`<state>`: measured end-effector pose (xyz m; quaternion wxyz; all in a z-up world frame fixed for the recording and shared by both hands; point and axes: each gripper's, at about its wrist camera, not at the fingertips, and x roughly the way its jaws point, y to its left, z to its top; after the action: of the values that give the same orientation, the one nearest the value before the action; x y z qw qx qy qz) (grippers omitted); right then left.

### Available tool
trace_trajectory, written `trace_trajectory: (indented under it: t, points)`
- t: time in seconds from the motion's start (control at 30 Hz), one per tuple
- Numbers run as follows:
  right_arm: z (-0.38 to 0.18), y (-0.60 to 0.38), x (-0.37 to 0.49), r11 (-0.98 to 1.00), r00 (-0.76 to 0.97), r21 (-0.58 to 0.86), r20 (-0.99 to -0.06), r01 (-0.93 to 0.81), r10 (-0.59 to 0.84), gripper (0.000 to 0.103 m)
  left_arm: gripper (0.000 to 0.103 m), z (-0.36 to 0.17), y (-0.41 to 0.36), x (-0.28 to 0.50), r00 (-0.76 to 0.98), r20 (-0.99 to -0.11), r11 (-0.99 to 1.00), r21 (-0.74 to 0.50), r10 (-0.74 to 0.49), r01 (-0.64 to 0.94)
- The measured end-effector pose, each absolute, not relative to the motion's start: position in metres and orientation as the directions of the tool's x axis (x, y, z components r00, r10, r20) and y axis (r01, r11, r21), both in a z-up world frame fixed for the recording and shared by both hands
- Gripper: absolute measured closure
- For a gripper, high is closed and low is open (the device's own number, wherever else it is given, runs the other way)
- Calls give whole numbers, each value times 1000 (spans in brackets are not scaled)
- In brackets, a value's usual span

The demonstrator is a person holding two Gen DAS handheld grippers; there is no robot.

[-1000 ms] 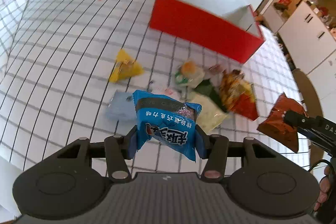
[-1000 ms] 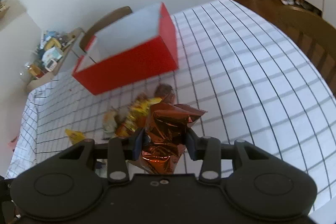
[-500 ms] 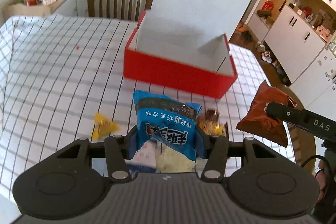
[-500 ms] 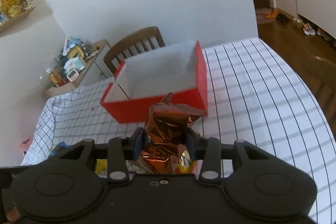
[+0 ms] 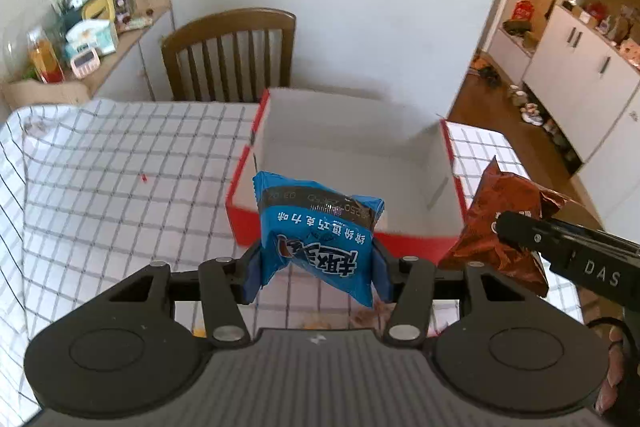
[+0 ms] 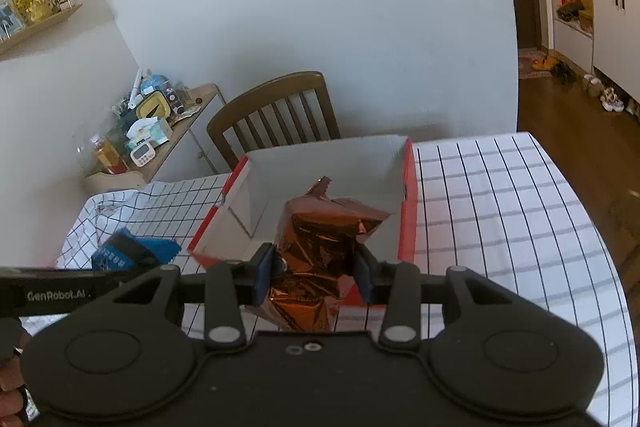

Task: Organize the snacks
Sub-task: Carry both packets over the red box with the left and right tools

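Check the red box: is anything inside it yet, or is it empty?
Seemingly empty. The red box shows only bare white floor and walls; its near part is hidden behind the blue packet and the copper packet.

The right tool grips a copper foil bag before the open red box at the bench's far edge. A blue packet shows at left, in the left tool.
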<state>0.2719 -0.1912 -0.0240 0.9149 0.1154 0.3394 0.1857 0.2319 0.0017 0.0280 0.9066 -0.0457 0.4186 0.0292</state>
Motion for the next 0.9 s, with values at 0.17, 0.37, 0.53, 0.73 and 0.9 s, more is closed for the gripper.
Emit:
trace_trajectory:
  t: [0.17,0.37,0.53,0.73,0.9]
  points:
    - [-25,-183,305,909,697,315,-587,-272,412,62,51,30,-7,270,651,-756,996,13,68,-89]
    - [-32,-175,343,916,686,287,-608,-280,400,62,51,21,-9,315,632,-769,995,41,93,-96]
    - [-45,-166,378,916,655,276,-640,-291,401,62,51,3,-8,348,607,-787,992,56,112,-111]
    - [-71,-155,411,912,598,273,-690,-307,408,62,51,-25,-6,381,567,-812,989,80,136,-123]
    - [-92,-141,428,900,537,254,-733,-354,418,62,51,-53,-7,406,513,-846,988,98,146,-118]
